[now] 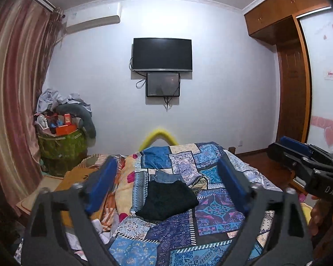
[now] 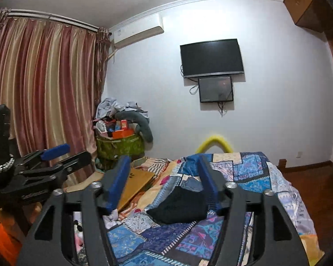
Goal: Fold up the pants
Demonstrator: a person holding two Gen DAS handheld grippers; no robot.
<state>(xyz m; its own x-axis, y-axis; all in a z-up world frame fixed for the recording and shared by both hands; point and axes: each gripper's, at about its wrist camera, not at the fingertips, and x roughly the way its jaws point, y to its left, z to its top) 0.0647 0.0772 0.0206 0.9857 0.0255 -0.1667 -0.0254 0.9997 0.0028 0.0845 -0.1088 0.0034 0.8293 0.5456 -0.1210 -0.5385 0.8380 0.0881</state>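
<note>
Black folded pants [image 1: 168,200] lie on the patchwork bedspread [image 1: 184,239] in the middle of the bed, on top of a folded blue denim piece [image 1: 165,176]. They also show in the right wrist view [image 2: 179,208]. My left gripper [image 1: 166,186] is open and empty, held above the bed short of the pants. My right gripper [image 2: 164,184] is open and empty, also held above the bed short of the pants. The right gripper shows at the right edge of the left wrist view [image 1: 299,153]; the left gripper shows at the left of the right wrist view [image 2: 62,155].
A crumpled floral quilt [image 1: 122,190] lies on the bed's left side. A wooden board [image 2: 136,185] sits left of the bed. A green basket [image 1: 62,148] piled with things stands by the curtain. A TV [image 1: 162,54] hangs on the far wall. A wardrobe [image 1: 293,102] stands at right.
</note>
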